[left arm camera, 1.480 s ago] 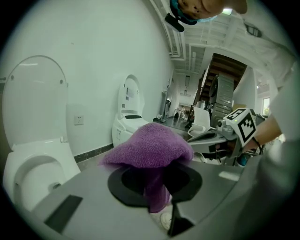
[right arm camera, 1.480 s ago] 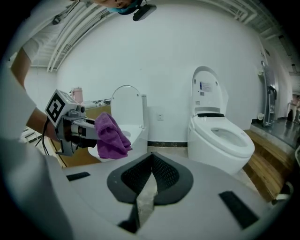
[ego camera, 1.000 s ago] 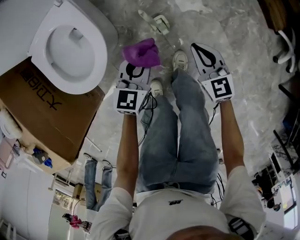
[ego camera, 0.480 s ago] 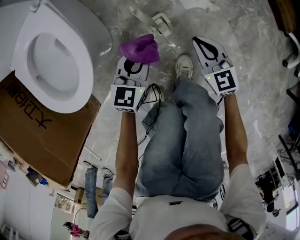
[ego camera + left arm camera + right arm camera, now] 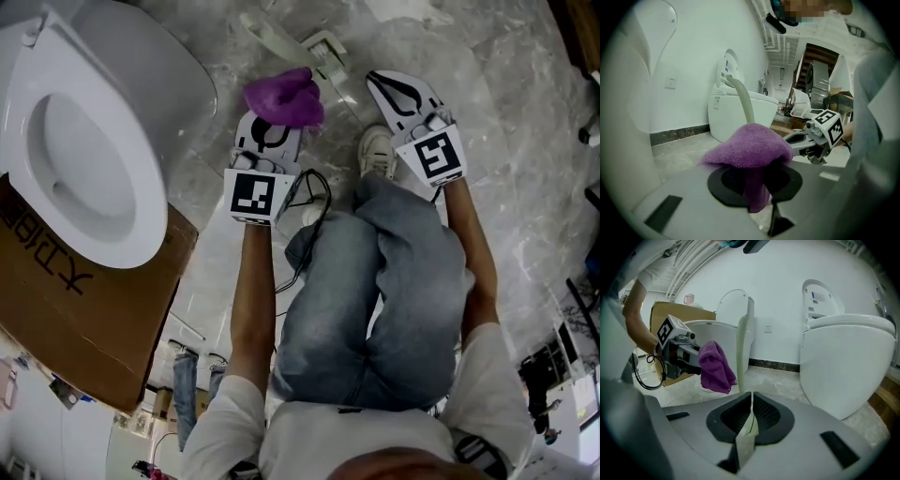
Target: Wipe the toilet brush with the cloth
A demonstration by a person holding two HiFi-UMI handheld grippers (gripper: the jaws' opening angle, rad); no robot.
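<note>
Left tongs point(image 5: 270, 131) clenched on cloth point(image 5: 284, 97), right tongs point(image 5: 389, 86) (jaws just easing open) pinching toilet brush point(image 5: 740, 348), arms point(image 5: 253, 300) outstretched

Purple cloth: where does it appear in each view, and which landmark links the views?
Head view: purple cloth, top centre.
Left gripper view: cloth at centre, between the jaws.
Right gripper view: cloth left of centre.
Shared landmark: the pale toilet brush handle near the cloth.

Purple cloth point(image 5: 715, 367) bunched; pale toilet brush point(image 5: 741, 352) upright just beside.
</note>
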